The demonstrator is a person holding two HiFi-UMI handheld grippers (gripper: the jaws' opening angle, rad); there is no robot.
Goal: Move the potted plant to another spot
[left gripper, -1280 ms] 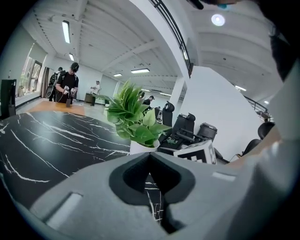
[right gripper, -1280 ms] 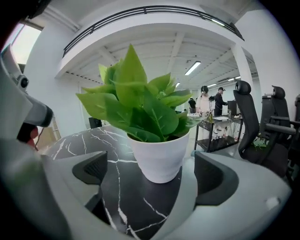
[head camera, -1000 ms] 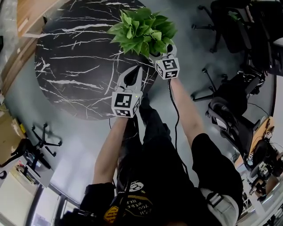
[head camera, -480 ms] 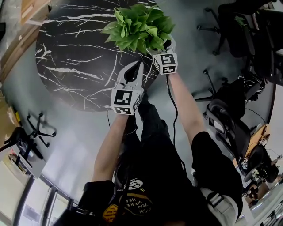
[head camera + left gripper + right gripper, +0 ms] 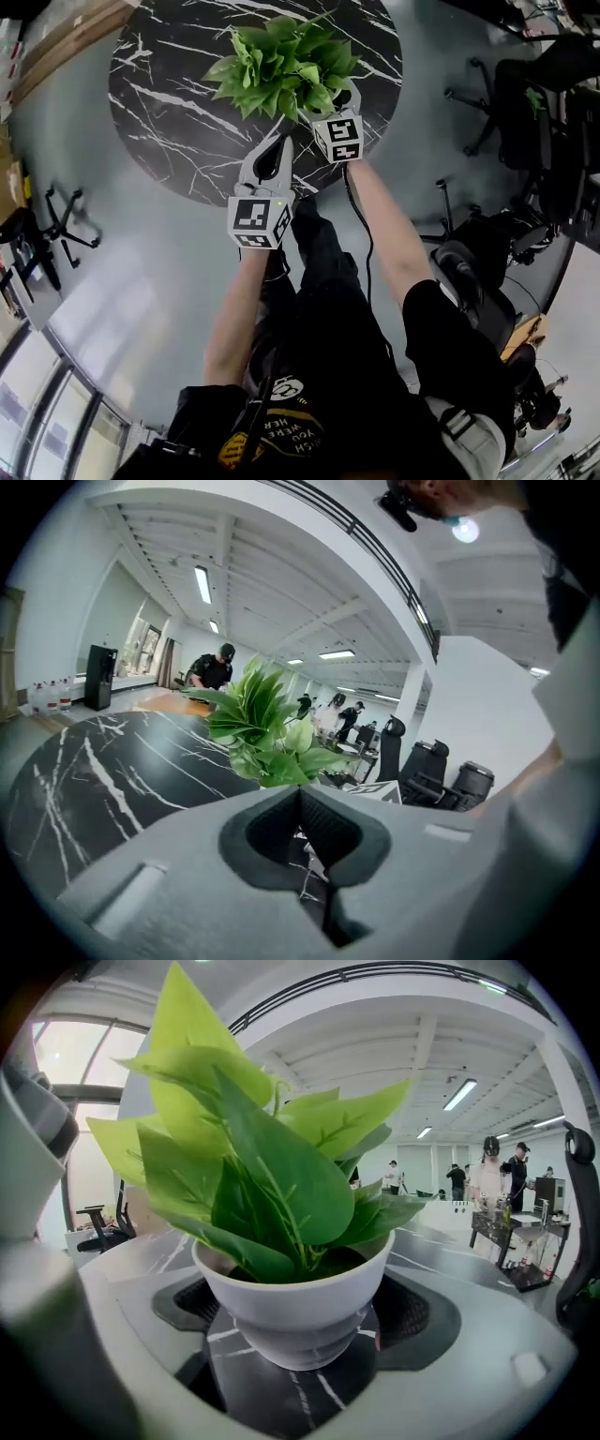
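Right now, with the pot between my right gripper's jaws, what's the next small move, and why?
Probably lower it onto the black table beneath: the right gripper, whose jaws have just been closing, grips the potted plant over the tabletop.

Potted plant (image 5: 281,66): over table (image 5: 169,103), near side, between right gripper (image 5: 330,101) jaws. Left gripper (image 5: 278,150): just left of it (over table rim). Office chairs (image 5: 525,103): right of table.

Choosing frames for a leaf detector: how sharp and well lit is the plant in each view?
Right gripper view: potted plant close, sharp, evenly lit, though fisheye bends the ceiling. Left gripper view: smaller, yet clear, black vignette corners. Head view: bright leaves against the dark marble table, slightly soft.
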